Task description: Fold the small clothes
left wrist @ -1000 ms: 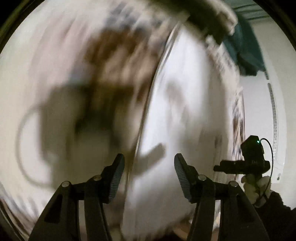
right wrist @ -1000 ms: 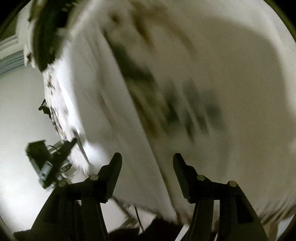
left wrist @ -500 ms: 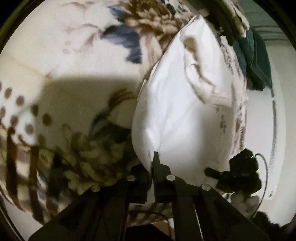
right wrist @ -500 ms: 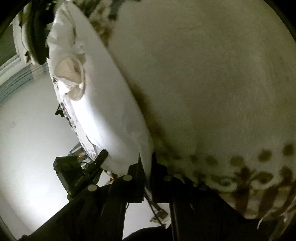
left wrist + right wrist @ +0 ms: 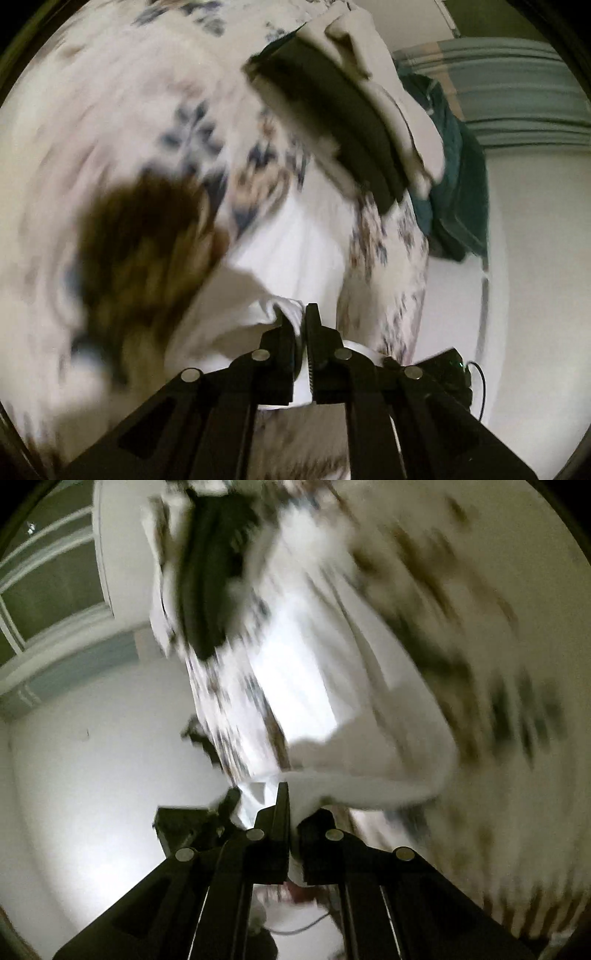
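Observation:
A white garment (image 5: 295,243) lies on a flower-patterned blanket (image 5: 110,122). My left gripper (image 5: 300,314) is shut on one near corner of it, and the cloth bunches between the jaws. My right gripper (image 5: 291,797) is shut on the other near corner of the white garment (image 5: 295,686), lifted and curling over. Each gripper shows in the other's view: the right one low right in the left wrist view (image 5: 443,369), the left one in the right wrist view (image 5: 192,823). Both views are motion-blurred.
A stack of folded clothes, black and cream (image 5: 351,122), sits at the blanket's far end; it also shows in the right wrist view (image 5: 199,572). A dark teal garment (image 5: 458,184) lies beyond it. White floor or wall (image 5: 92,775) lies past the blanket's edge.
Both grippers were open a second ago, then shut on the garment's near corners. Now they have lifted the corners and are swinging them toward the far end.

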The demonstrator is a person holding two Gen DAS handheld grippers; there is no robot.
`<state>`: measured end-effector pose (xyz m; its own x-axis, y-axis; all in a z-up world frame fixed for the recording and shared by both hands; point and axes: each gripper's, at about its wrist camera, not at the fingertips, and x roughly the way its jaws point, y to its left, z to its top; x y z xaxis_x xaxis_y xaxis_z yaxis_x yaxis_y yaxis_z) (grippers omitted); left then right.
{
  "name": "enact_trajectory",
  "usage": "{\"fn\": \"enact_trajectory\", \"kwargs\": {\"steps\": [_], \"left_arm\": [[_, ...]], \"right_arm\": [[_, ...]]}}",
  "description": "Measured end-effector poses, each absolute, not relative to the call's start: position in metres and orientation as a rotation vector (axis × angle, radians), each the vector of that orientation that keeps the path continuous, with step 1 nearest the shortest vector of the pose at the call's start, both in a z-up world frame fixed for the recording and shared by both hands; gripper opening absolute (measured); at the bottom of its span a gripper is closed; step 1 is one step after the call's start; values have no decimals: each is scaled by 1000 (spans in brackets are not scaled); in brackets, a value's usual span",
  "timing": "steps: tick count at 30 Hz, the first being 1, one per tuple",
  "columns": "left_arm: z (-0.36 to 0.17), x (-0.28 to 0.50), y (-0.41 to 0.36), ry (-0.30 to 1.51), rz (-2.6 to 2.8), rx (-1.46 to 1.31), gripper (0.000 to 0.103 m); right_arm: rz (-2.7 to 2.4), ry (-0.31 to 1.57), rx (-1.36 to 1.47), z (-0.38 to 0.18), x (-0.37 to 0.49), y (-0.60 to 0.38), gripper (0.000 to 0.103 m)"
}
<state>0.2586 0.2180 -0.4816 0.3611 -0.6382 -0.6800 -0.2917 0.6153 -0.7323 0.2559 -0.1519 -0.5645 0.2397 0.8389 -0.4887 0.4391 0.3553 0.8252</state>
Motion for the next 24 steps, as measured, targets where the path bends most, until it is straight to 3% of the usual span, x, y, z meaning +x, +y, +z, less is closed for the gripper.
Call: {"fn": "enact_trajectory", "kwargs": {"steps": [1,2,4,7,13,17,20,24], "left_arm": [[-480,279,220,1202,-246,-904,21],[-478,288,222,1175,-239,-890,39],[-474,304,229,1118,-227,-866,63],[-476,301,234,1103,-207,-803,63],[-519,286,197,1255,-233,-480,63],[-538,299,171,1290,-210,-333,63],[-546,333,169,1280,-118,-320,63],[-545,361,195,1256,-44,-441,63]], "right_arm": [[404,1352,1277,-567,279,-157,12],[420,1326,1305,-570,294,-159,31],[402,1247,1380,-574,314,-177,64],[376,1224,1335,-563,318,-191,67],[308,1387,725,-563,306,-178,67],[340,1453,466,-582,316,-147,67],[265,1418,423,-588,337,-137,66],[167,1367,579,-584,362,-155,66]]}}
